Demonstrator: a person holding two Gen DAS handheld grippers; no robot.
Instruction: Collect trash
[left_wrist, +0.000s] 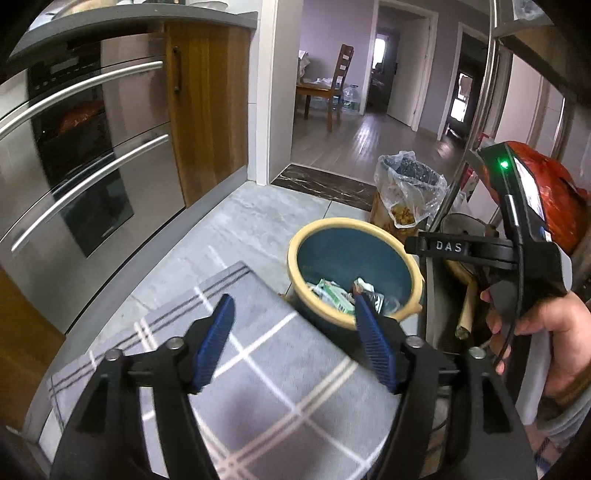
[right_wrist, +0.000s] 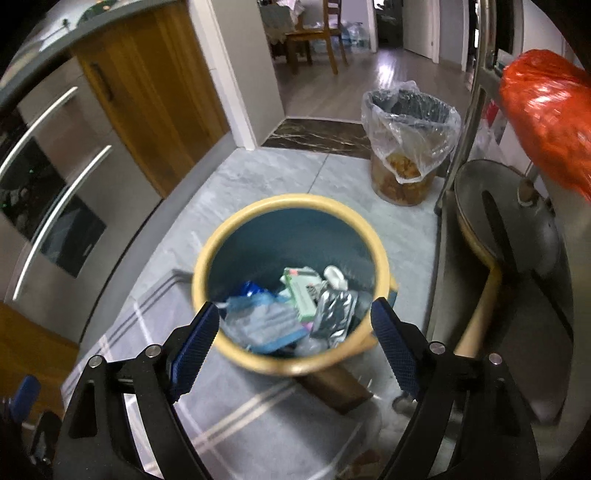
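A blue trash bin with a yellow rim (left_wrist: 354, 236) (right_wrist: 236, 229) stands on the kitchen floor. It holds trash: a green carton (right_wrist: 303, 291), a silver foil pouch (right_wrist: 334, 314) and a clear blue plastic wrapper (right_wrist: 258, 321). The carton also shows in the left wrist view (left_wrist: 332, 295). My left gripper (left_wrist: 295, 306) is open and empty over the mat, near the bin's front rim. My right gripper (right_wrist: 295, 317) is open and empty right above the bin's mouth. In the left wrist view its body (left_wrist: 517, 236) shows held in a hand at the right.
A grey checked mat (left_wrist: 258, 387) lies under the grippers. A second bin lined with clear plastic (right_wrist: 410, 136) stands farther back. Steel oven fronts (left_wrist: 74, 166) line the left. A pan with lid (right_wrist: 509, 229) and a red bag (right_wrist: 546, 110) sit at right. A brown block (right_wrist: 340, 387) lies by the bin.
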